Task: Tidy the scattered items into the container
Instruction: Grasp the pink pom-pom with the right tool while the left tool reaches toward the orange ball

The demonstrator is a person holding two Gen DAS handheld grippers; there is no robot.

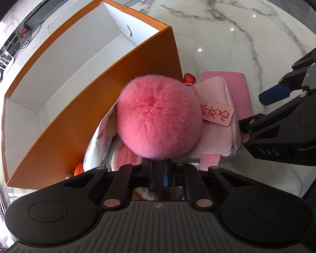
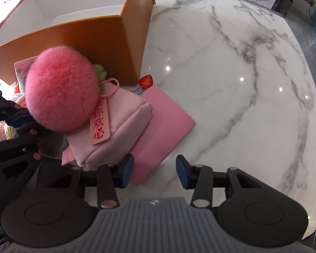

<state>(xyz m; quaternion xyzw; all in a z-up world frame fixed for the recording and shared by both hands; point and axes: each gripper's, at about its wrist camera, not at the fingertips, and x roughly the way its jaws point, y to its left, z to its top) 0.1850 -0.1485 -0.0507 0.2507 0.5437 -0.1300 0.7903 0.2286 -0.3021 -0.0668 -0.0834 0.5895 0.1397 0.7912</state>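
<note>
**Operator:** My left gripper (image 1: 157, 174) has its jaws drawn together right under the pink pom-pom (image 1: 159, 117). The fluff hides the tips, so I can't tell whether they pinch fur, a cord, or nothing. My right gripper (image 2: 154, 171) stands apart, one pad over the edge of the flat pink card (image 2: 158, 126), the other over bare marble table (image 2: 231, 73); nothing is pressed between them.

**Observer:** Where does the pom-pom sit?

**Operator:** In the left wrist view it is dead centre, on top of a pale pink pouch (image 1: 219, 135), with the orange box (image 1: 124, 97) just beside it at ten o'clock. A tag with red characters (image 1: 218, 115) lies at three o'clock of the ball, a small red strawberry charm (image 1: 188, 78) at one o'clock.

**Observer:** And progress?

**Operator:** Barely started, I'd judge. The box's white interior looks empty as far as I can see. The pom-pom, pouch, card, charm, a printed packet (image 1: 101, 141) and some knitted pieces at seven o'clock all lie outside it.

**Observer:** How does the pom-pom look?

**Operator:** Round, dense, long-haired, deep pink at the crown fading paler. From the right wrist view a green leaf tuft (image 2: 100, 70) and a pink cord loop (image 2: 111, 86) hang off its side, tying it to the tag.
</note>
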